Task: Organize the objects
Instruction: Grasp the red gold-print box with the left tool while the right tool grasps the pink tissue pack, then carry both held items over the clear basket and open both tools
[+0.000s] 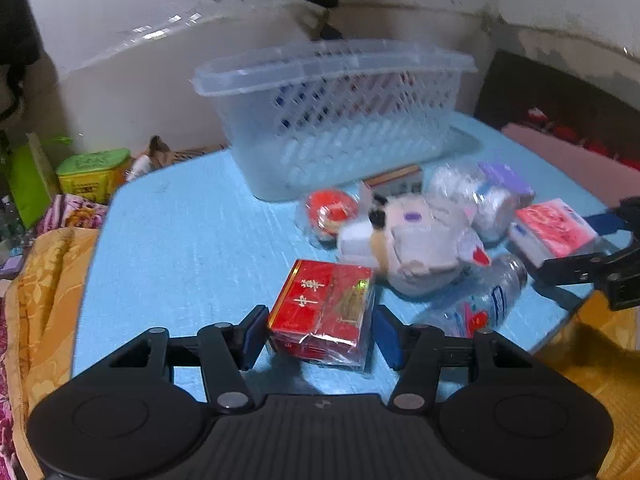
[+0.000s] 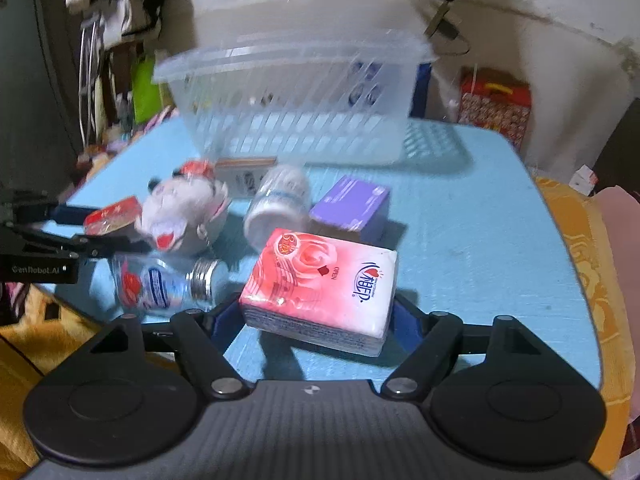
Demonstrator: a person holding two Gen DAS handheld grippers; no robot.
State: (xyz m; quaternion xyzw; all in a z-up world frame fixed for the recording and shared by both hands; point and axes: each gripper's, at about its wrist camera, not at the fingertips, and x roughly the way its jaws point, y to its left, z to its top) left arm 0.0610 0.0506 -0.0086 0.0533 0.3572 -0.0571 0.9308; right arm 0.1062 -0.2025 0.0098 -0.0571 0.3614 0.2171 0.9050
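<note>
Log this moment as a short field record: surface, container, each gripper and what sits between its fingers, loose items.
surface: blue table
container: clear plastic basket, at the table's far side
left gripper: straddles the red box; right pad apart from it
right gripper: straddles the pink tissue pack; contact unclear
loose items: plush toy, clear bottle lying on its side, purple box
</note>
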